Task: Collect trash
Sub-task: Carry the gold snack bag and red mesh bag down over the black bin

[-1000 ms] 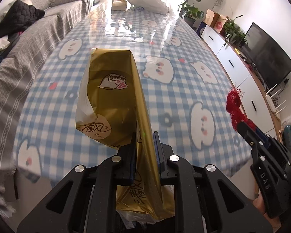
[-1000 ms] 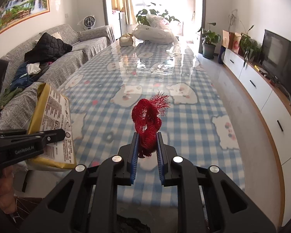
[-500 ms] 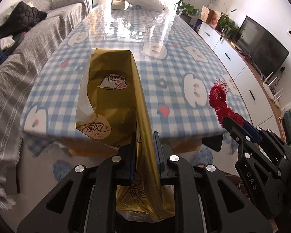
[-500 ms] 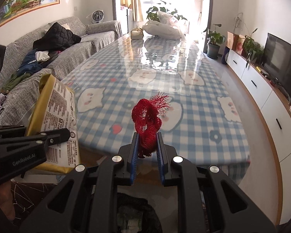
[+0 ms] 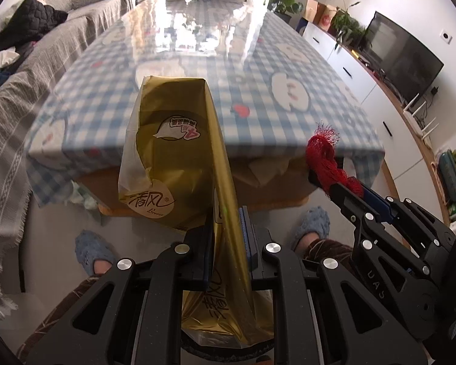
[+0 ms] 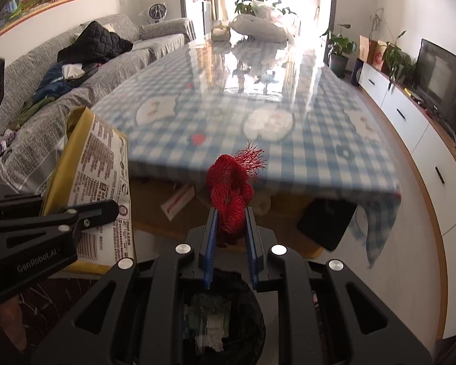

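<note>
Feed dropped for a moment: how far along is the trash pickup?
Done: both pieces are off the checked table. In hand: left gripper clamps the gold plastic tissue wrapper; right gripper clamps the red mesh net. Left: dropping both into the dark bin below.

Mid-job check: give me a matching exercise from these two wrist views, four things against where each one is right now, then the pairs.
Things:
1. gold wrapper
2. red net
3. black jacket
4. bin

Places:
A. on the sofa
B. in the left gripper
C. below the right gripper
D. in the right gripper

Pairs: 1-B, 2-D, 3-A, 4-C
</note>
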Action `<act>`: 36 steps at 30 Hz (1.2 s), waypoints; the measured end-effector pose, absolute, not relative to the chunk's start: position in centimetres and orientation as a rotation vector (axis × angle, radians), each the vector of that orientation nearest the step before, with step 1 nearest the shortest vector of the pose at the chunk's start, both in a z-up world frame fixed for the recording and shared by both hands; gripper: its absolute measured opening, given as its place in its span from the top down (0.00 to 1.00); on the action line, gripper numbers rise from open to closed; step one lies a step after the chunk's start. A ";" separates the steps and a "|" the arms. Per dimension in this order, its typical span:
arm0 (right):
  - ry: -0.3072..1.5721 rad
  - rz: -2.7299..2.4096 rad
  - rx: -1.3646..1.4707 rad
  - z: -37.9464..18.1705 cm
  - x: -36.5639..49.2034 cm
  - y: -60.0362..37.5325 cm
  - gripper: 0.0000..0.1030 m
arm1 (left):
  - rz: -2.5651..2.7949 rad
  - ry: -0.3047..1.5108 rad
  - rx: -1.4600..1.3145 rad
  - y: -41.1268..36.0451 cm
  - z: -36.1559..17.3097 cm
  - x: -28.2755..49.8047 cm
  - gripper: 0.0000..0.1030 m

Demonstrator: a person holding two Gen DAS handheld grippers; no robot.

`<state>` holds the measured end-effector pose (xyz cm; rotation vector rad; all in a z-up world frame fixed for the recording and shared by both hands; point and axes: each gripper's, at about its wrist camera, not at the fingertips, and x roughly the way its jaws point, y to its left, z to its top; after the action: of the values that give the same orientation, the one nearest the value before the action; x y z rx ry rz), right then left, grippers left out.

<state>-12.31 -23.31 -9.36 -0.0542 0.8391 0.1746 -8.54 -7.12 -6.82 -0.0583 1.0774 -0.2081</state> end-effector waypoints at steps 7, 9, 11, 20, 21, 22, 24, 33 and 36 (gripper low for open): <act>0.912 0.195 -0.089 -12.4 -15.4 -22.4 0.84 | -0.210 1.116 -0.054 -6.9 -9.3 -11.1 0.86; 0.920 0.201 -0.090 -12.7 -15.9 -22.1 0.84 | -0.200 1.125 -0.045 -6.8 -10.1 -11.6 0.86; 0.933 0.205 -0.084 -13.3 -16.3 -22.1 0.84 | -0.200 1.133 -0.047 -6.5 -10.9 -11.9 0.86; 0.996 0.175 -0.094 -17.2 -16.4 -22.6 0.84 | -0.180 1.144 -0.049 -6.6 -13.5 -12.1 0.86; 1.009 0.172 -0.095 -17.9 -16.2 -22.8 0.84 | -0.176 1.136 -0.038 -6.6 -13.9 -12.1 0.86; 1.021 0.169 -0.092 -18.3 -16.1 -22.8 0.84 | -0.171 1.134 -0.030 -6.6 -14.3 -12.2 0.86; 1.043 0.174 -0.074 -19.2 -16.0 -23.2 0.84 | -0.168 1.139 -0.026 -6.4 -15.2 -12.3 0.86; 1.105 0.156 -0.075 -22.2 -16.4 -22.7 0.84 | -0.156 1.180 -0.018 -7.0 -20.4 -13.2 0.86; 1.123 0.152 -0.090 -23.2 -16.8 -22.4 0.84 | -0.157 1.198 0.002 -7.4 -22.4 -13.3 0.86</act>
<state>-16.79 -22.40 -23.16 -0.0898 1.1228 0.1519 -13.25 -7.37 -22.37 0.0023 1.1982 -0.1566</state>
